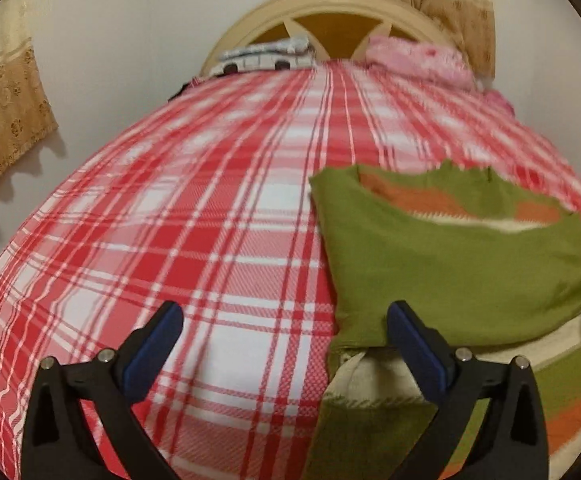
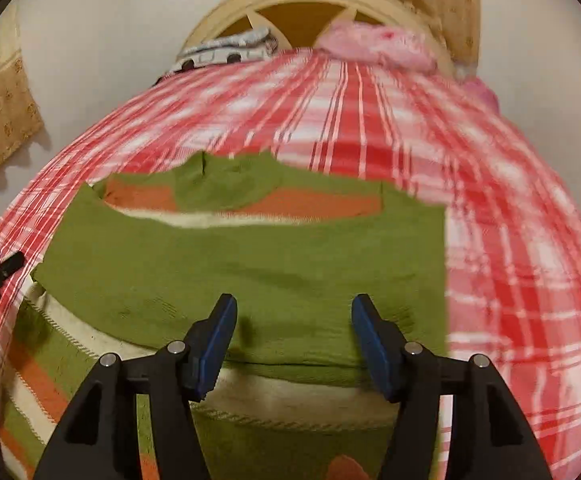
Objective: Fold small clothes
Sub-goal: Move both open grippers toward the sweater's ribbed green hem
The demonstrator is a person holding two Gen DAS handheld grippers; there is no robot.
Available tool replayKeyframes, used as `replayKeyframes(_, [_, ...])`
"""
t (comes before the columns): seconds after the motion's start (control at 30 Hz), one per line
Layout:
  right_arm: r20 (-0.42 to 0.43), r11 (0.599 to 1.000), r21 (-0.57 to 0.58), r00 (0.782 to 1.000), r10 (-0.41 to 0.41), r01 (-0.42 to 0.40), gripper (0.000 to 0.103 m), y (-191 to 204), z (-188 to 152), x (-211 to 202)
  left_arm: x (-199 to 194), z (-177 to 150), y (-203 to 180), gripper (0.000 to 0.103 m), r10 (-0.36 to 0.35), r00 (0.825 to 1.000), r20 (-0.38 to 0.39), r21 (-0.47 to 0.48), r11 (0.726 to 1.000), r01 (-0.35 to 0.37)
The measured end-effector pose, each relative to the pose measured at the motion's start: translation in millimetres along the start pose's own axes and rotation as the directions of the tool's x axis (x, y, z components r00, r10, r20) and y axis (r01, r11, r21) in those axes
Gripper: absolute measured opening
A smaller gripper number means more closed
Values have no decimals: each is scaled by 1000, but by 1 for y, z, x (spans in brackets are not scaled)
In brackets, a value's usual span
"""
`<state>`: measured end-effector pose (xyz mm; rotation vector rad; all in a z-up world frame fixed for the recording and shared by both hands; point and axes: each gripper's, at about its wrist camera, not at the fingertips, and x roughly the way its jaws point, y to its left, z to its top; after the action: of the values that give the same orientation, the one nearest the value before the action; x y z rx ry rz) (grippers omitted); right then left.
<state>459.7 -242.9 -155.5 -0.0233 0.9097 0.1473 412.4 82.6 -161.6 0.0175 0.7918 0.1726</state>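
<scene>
- The left gripper (image 1: 284,332) is spread wide with nothing held, over the red plaid bed cover (image 1: 194,216).
- The right gripper (image 2: 293,330) is partly spread and holds nothing.
- The green striped sweater (image 2: 250,264) lies folded on the bed, directly under the right gripper, and just right of the left one.

Green sweater on red plaid

My olive-green knit sweater (image 2: 250,264) carries orange and cream stripes; the bedsheet (image 1: 170,220) is red-and-white plaid.

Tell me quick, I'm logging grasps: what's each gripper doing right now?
Left gripper: open wide, holding nothing, at the green sweater's edge.
Right gripper: open, holding nothing, above the sweater.
</scene>
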Motion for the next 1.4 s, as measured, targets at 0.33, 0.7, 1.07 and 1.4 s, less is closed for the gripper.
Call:
replayKeyframes(0.33, [-24, 997, -53, 998, -53, 52, 61, -1, -13, 13, 14, -11, -12, 103, 3, 997, -78, 41, 999, 0])
replayKeyframes(0.7, [-31, 998, -21, 998, -56, 55, 61, -5, -16, 1, -5, -14, -7, 103, -35, 998, -52, 32, 999, 37])
replayKeyframes(1.07, [-4, 999, 13, 999, -44, 44, 61, -3, -48, -39, -59, -25, -6, 103, -83, 996, 18, 45, 996, 82])
replayKeyframes(1.4, [43, 1000, 4, 999, -6, 6, 61, 9, -86, -95, -109, -61, -7, 103, -145, 989, 36, 65, 988, 142])
